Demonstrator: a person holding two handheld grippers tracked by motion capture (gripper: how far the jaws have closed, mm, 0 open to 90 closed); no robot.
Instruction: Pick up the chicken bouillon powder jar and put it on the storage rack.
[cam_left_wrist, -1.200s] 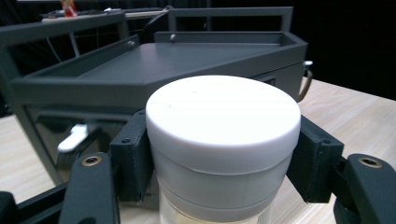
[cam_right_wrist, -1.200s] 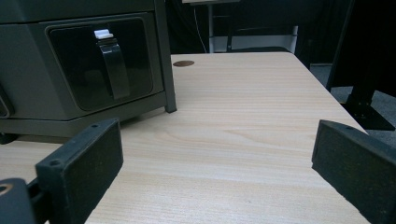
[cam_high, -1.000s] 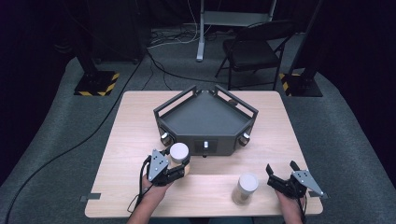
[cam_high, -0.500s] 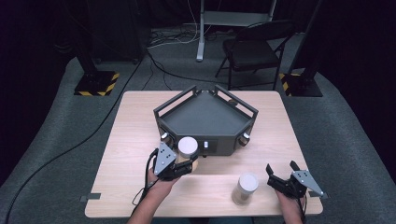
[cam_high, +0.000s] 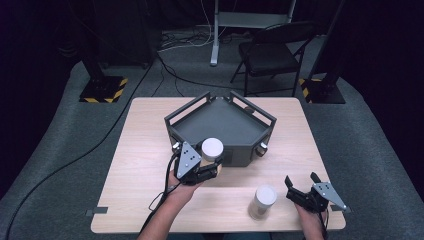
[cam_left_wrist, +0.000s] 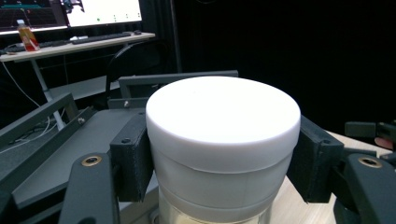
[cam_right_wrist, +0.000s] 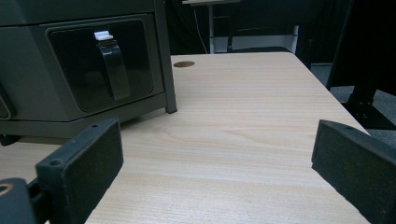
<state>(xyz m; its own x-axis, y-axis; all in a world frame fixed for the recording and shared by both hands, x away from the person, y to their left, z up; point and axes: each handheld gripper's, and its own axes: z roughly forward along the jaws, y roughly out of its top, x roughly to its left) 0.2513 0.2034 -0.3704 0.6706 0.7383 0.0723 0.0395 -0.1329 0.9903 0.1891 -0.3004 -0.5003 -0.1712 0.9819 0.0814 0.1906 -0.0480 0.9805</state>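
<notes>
Currently | your left gripper (cam_high: 209, 167) jaws clamp white-lidded jar (cam_high: 212, 150) at tray (cam_high: 220, 125) front wall | right gripper (cam_high: 302, 187) jaws wide, empty | risk: jar base clips wall, slips.

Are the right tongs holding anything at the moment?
No. The right tongs stand wide open with only bare table between the jaws.

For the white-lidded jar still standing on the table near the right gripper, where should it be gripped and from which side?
Judging by its pose, grip the jar on the table across its round body just under the wider white lid, coming in level from its right, where the open right gripper waits. It stands upright and alone, so both sides are free. The left gripper holds the other jar much the same way.
</notes>
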